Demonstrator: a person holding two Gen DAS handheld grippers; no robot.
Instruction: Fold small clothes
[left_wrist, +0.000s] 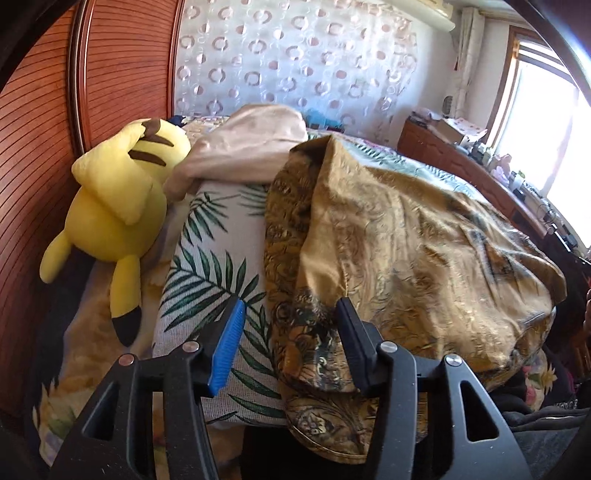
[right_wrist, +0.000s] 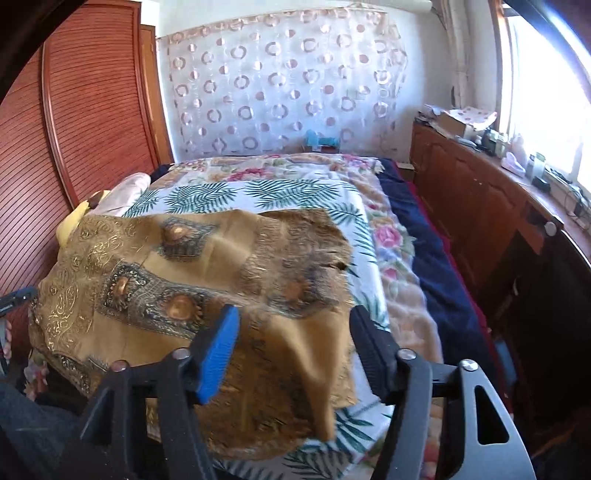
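left wrist: left gripper (left_wrist: 291, 345) fingers spread, nothing pinched; gold patterned garment (left_wrist: 388, 251) lies heaped on leaf-print pad (left_wrist: 207, 258) on bed, edge draped betw fingers, prob just let go so it can settle. yellow plush (left_wrist: 110, 206) by headboard. garment's far side hidden behind own hump.

right wrist: right gripper (right_wrist: 291, 350) fingers spread too, cloth under them but not gripped. garment (right_wrist: 155, 273) partly folded, near corner blurred; fold lines hard to read.

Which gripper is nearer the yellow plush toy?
Left. The left gripper hangs open over the golden cloth's edge, with the yellow plush toy close beside. The right gripper is open over the cloth's other side, the toy beyond it.
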